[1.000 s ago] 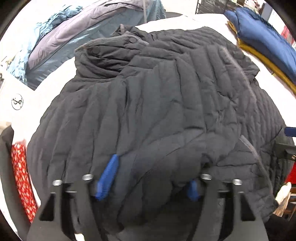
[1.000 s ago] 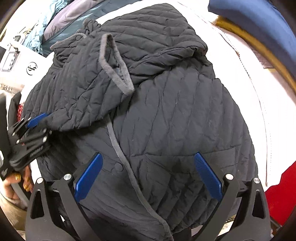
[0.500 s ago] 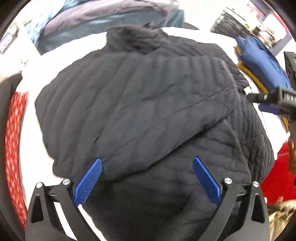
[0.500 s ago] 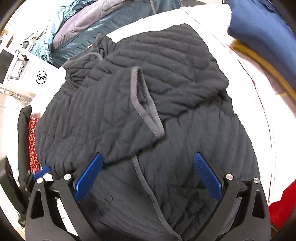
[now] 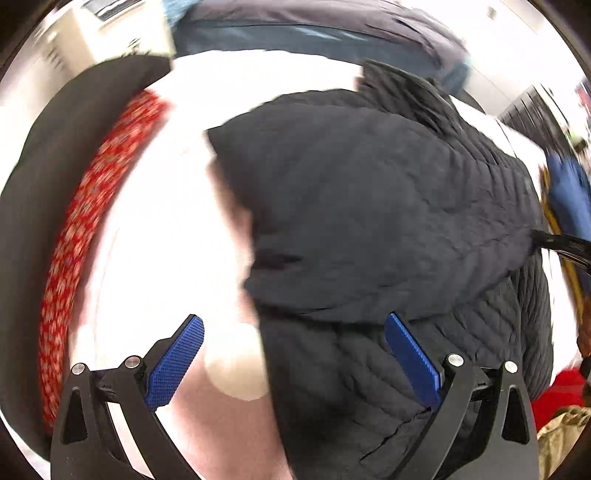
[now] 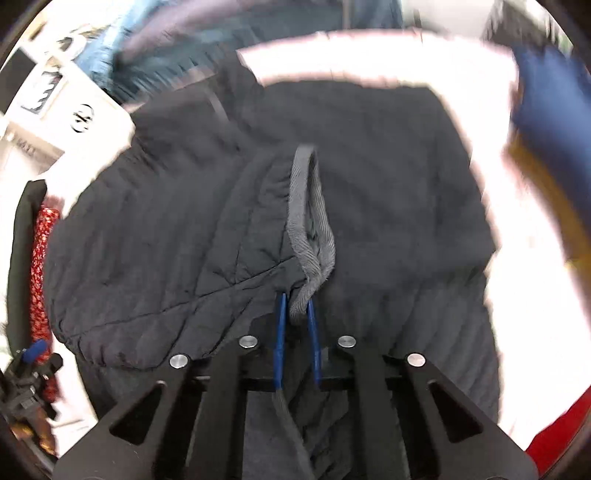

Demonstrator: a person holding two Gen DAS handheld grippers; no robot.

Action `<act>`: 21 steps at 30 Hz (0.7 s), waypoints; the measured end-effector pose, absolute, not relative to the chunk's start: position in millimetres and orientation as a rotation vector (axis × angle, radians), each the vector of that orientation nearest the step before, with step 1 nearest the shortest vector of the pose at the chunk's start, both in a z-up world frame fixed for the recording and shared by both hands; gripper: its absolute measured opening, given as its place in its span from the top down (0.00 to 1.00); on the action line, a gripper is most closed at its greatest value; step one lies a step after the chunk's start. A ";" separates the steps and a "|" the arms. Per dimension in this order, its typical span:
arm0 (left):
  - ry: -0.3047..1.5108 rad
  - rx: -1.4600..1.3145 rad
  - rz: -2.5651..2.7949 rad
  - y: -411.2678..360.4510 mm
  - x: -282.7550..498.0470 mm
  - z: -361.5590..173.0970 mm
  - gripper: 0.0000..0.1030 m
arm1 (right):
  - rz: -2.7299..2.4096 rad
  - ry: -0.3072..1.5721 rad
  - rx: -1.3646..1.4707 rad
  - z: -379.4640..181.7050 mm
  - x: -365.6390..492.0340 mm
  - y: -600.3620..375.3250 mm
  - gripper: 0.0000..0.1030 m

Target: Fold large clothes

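Observation:
A black quilted jacket [image 5: 388, 221] lies on a white table [image 5: 166, 240], with one sleeve folded across its body. My left gripper [image 5: 293, 339] is open and empty over the jacket's left edge, one finger above bare table. In the right wrist view the same jacket [image 6: 388, 166] fills the middle. My right gripper [image 6: 295, 306] is shut on the grey cuff [image 6: 308, 221] of the folded sleeve. The left gripper also shows at the lower left of that view [image 6: 31, 354]. Both views are motion-blurred.
A red patterned cloth [image 5: 85, 229] and a black garment [image 5: 48, 177] lie along the table's left edge. A blue garment [image 6: 550, 99] on a yellow one lies at the right. A grey-blue jacket [image 5: 314, 26] is piled at the back.
My left gripper let go of the jacket, opened and swung left toward the table edge. My right gripper moved in and shut on the grey sleeve cuff.

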State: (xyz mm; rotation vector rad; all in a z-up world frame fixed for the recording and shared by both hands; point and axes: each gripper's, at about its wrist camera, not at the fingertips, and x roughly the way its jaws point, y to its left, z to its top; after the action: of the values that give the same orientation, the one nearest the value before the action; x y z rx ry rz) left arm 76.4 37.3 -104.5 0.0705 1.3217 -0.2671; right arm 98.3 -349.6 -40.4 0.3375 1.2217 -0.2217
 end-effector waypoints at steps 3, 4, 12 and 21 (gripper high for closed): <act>1.300 0.003 -0.207 55.4 82.5 -97.1 0.06 | -0.237 1.030 0.120 7.1 108.4 -338.7 0.91; 1.292 -0.002 -0.200 57.6 83.8 -94.7 0.06 | -0.239 1.004 0.079 14.2 112.1 -337.0 0.91; 1.228 0.046 -0.279 5.4 120.3 -81.6 0.06 | -0.266 1.423 0.119 -95.1 140.3 -353.3 0.81; 1.201 0.216 -0.330 -55.0 143.0 -89.1 0.06 | -0.297 1.360 0.145 -70.8 117.3 -363.9 0.19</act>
State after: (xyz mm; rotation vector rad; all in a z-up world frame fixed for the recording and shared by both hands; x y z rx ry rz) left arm 143.0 -55.0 -89.1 0.2155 1.2009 -0.3300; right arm 117.3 -363.9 -70.8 0.1447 1.3599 -0.2972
